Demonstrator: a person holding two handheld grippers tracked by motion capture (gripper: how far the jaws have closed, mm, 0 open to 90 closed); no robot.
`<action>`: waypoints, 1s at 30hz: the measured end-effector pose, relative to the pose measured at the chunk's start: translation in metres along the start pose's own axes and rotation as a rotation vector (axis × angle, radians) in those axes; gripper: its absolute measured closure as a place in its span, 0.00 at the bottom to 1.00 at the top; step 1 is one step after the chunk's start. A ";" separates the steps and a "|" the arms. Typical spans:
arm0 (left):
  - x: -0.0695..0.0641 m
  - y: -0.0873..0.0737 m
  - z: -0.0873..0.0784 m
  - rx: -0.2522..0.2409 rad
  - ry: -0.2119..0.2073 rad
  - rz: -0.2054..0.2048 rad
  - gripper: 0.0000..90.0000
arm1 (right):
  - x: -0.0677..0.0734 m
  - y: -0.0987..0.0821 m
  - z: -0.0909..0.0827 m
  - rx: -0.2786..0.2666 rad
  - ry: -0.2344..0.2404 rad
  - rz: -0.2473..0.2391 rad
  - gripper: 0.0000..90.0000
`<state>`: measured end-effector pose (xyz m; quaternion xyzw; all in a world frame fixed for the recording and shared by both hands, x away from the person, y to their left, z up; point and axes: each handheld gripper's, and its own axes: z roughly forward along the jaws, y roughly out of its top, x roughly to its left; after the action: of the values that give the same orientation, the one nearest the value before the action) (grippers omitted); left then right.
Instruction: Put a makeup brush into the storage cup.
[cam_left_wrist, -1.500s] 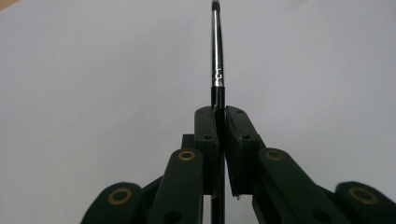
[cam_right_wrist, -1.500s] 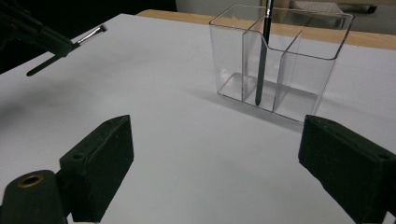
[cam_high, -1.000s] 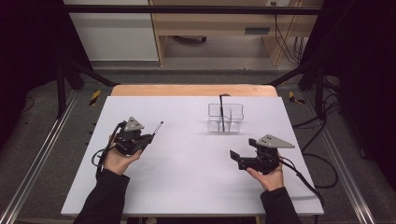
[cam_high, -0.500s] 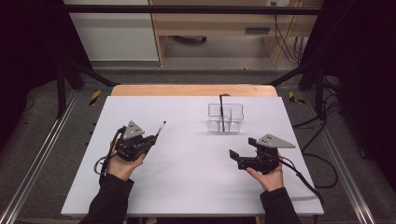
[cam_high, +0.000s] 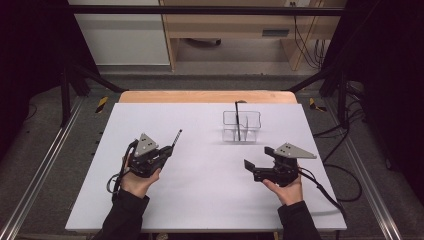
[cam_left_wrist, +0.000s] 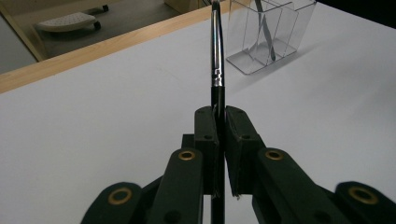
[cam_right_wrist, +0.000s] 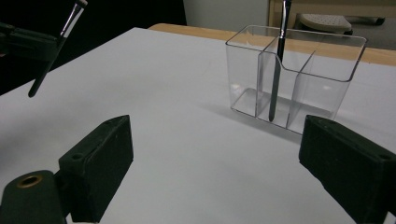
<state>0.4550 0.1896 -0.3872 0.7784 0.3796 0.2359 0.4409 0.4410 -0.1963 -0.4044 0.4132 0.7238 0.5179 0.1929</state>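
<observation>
Left tongs (cam_high: 167, 150): closed tight on a thin black brush (cam_high: 176, 138) with a silver ferrule. The jaws pinch the handle low on its shaft, as the left gripper view confirms (cam_left_wrist: 216, 70). In the high view the brush juts from the jaws toward 1 o'clock, clear of the white worktop (cam_high: 200, 200). From the right gripper view the same brush (cam_right_wrist: 56, 46) hangs tilted in the air, its lower end not touching the surface.

Right tongs (cam_high: 247, 164): jaws spread wide, nothing between them. They are held low over the worktop near the 4 o'clock part, pointing toward 9 o'clock.

Clear organiser (cam_high: 242, 125): stands upright toward the 1 o'clock part of the worktop, well apart from both tongs. It has several compartments. 1 brush (cam_high: 238, 120) already stands in it, leaning against a divider; the right gripper view places it in the middle section (cam_right_wrist: 278, 70).

Progress, as judged: the work appears to be loading brushes into the organiser. 1 brush is stowed. The 2nd is gripped and lifted but not yet carried across. Remaining: bring it over the organiser, set it upright above a free compartment, lower and release. No further brushes lie on the worktop, so this looks like the last item.
</observation>
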 end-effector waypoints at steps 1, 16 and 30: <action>-0.002 0.000 0.000 -0.003 0.000 -0.002 0.93 | 0.001 0.001 0.000 -0.001 0.000 -0.001 0.12; -0.022 0.000 0.002 -0.050 -0.013 -0.033 0.92 | 0.018 0.019 -0.002 -0.059 0.026 -0.007 0.14; -0.037 -0.002 0.009 -0.107 -0.039 -0.085 0.92 | 0.029 0.032 0.009 -0.097 0.032 0.032 0.15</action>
<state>0.4385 0.1561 -0.3944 0.7413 0.3904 0.2220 0.4989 0.4429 -0.1641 -0.3748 0.4065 0.6940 0.5620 0.1931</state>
